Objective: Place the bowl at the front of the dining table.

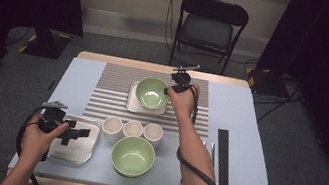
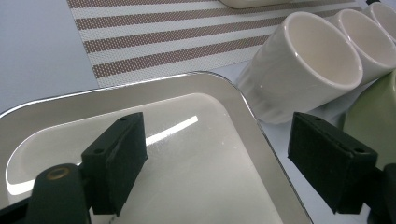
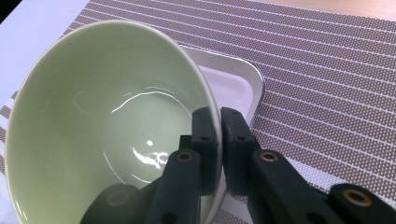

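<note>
Pinching the rim of the far bowl (image 3: pixel 93 121), the right gripper (image 3: pixel 219 135) is holding its jaws nearly shut, one pad inside the bowl and one outside. That green bowl is sitting on a small tray (image 1: pixel 134 98) on the striped mat (image 1: pixel 112 89), toward the back of the table (image 1: pixel 246 136); in the right gripper view it is leaning a little toward the camera. The person's right hand (image 1: pixel 182 100) is reaching across to it. Nearer the front, the left gripper (image 1: pixel 75 132) is hovering over a steel tray (image 2: pixel 201 168) with its jaws standing wide apart and nothing between them. Three white cups (image 1: pixel 132 130) are lining up just beside that tray, and a second bowl (image 1: pixel 133 156) is resting in front of them.
</note>
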### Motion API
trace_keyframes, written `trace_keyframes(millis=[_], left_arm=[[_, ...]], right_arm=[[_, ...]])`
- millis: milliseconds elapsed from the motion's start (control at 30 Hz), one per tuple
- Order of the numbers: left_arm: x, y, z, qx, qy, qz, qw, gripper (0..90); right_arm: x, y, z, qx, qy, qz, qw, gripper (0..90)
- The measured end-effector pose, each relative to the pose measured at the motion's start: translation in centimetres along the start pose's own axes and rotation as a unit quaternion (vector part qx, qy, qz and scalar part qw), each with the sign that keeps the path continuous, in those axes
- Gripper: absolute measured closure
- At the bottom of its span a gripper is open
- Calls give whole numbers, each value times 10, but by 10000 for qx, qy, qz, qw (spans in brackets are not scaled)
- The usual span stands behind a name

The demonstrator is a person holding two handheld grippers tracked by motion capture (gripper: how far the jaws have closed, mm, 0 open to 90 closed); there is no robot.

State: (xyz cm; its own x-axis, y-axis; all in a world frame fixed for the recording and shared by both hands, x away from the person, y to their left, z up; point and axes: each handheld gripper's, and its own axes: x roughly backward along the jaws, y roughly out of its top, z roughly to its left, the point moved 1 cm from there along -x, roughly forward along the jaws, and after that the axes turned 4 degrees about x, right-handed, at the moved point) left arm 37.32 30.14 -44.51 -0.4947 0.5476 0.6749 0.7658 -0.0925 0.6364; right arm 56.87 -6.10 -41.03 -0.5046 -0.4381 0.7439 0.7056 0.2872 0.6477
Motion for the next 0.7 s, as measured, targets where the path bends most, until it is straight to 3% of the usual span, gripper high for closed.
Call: trace_keyframes(millis=[700], left_arm=[[-1, -1, 0, 0, -9, 3, 10000, 192]], right_arm=[[-12, -1, 0, -12, -18, 19, 10000, 852]])
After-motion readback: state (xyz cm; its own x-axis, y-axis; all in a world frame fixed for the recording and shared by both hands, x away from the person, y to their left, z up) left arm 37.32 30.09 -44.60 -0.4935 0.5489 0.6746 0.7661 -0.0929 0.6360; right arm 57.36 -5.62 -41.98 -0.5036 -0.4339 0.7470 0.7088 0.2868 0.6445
